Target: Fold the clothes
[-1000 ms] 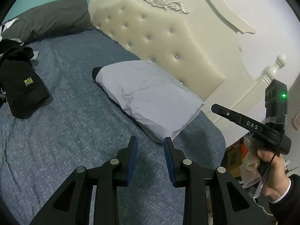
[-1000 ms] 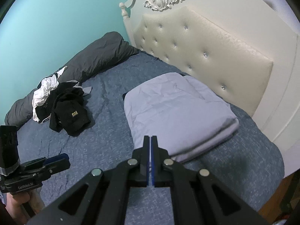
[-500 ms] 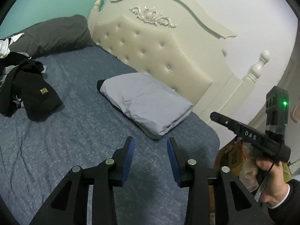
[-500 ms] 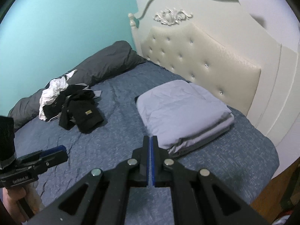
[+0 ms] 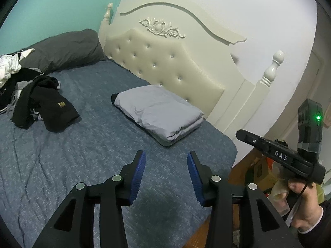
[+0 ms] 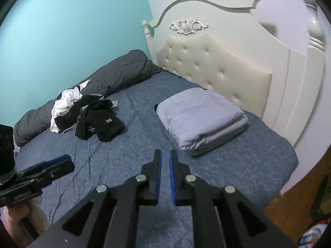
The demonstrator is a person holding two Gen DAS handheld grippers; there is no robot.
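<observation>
Both tongs, left (image 5: 166, 165) and right (image 6: 164, 165), have just been opening, empty, above the bed (image 5: 82, 155); the black clothes (image 5: 49, 107) lie well beyond, left of the folded grey bedding (image 5: 157, 109).

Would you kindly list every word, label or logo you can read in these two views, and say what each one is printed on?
"DAS": white letters on the side of the right gripper, seen from the left wrist.
White lettering on the side of the left gripper: too blurred to read surely.
Gold mark on the black garment: too small to read.
Nothing else legible.
</observation>
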